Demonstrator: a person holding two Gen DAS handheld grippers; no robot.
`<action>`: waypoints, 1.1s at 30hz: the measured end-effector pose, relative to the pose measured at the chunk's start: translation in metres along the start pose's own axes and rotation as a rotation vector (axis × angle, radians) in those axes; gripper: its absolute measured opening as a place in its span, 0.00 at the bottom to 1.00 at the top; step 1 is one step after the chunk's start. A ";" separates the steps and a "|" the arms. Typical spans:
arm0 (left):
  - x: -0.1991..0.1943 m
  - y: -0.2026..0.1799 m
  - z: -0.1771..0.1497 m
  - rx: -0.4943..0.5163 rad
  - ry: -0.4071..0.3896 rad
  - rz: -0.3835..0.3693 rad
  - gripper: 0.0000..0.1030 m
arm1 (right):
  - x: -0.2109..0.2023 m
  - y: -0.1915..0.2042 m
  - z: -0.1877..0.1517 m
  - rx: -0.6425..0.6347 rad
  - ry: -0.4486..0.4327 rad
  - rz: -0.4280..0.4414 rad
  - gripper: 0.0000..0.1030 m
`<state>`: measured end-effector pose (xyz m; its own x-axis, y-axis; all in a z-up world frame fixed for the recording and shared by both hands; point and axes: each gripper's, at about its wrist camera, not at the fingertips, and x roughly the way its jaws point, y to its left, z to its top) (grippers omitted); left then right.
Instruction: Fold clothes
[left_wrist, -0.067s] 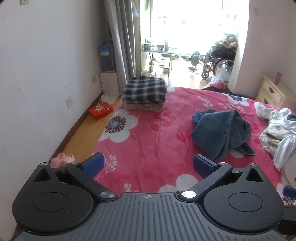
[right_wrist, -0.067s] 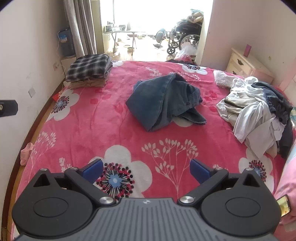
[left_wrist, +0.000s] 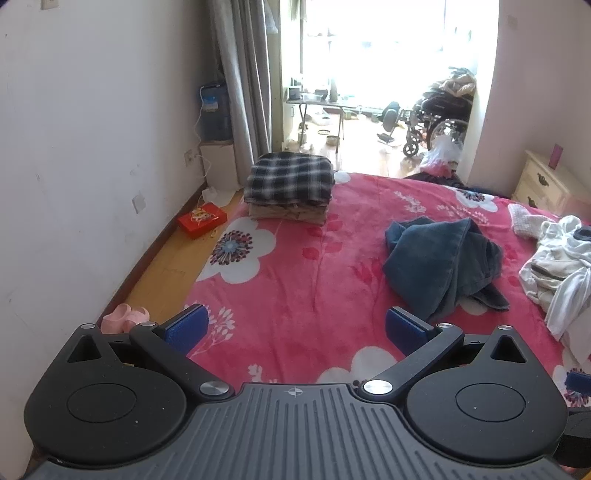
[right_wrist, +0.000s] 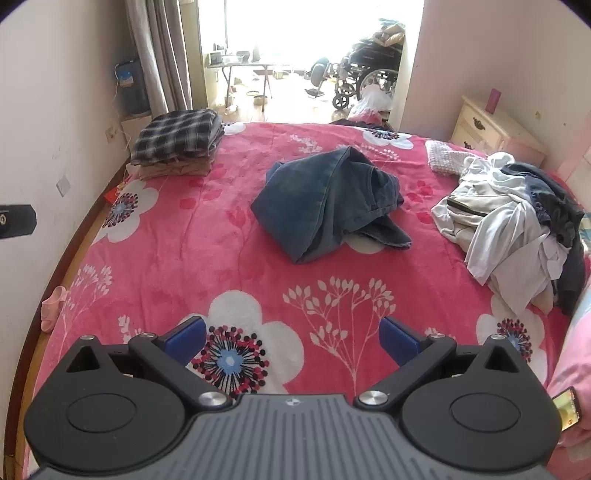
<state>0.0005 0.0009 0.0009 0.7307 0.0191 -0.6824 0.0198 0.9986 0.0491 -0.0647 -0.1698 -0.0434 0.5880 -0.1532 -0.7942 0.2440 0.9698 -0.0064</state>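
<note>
A crumpled dark blue garment (right_wrist: 328, 206) lies in the middle of the pink floral bedspread (right_wrist: 229, 258); the left wrist view shows the same garment (left_wrist: 443, 266) ahead and to the right. A folded stack topped by a black-and-white plaid piece (left_wrist: 290, 184) sits at the bed's far left corner, seen as the plaid stack (right_wrist: 177, 146) in the right wrist view. A heap of white, beige and dark clothes (right_wrist: 517, 221) lies at the right edge. My left gripper (left_wrist: 295, 328) and my right gripper (right_wrist: 291, 339) hover open over the near bedspread, nothing between their blue pads.
A white wall runs along the left, with pink slippers (left_wrist: 123, 317) and a red box (left_wrist: 201, 221) on the wooden floor strip. A cream nightstand (right_wrist: 491, 129) stands at the far right. A wheelchair (right_wrist: 365, 74) and a small table stand beyond the doorway.
</note>
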 end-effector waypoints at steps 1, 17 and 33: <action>-0.001 0.001 0.001 0.000 -0.002 -0.002 1.00 | -0.001 0.000 0.001 -0.002 -0.002 -0.001 0.99; -0.002 0.006 -0.003 -0.012 -0.023 -0.007 1.00 | -0.007 0.000 0.004 -0.012 -0.021 -0.011 0.99; 0.001 0.004 -0.002 0.011 -0.012 -0.019 1.00 | -0.002 -0.001 0.005 -0.004 -0.015 -0.009 0.99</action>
<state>0.0003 0.0051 -0.0009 0.7383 -0.0007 -0.6745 0.0412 0.9982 0.0441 -0.0623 -0.1712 -0.0386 0.5969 -0.1651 -0.7852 0.2468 0.9689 -0.0161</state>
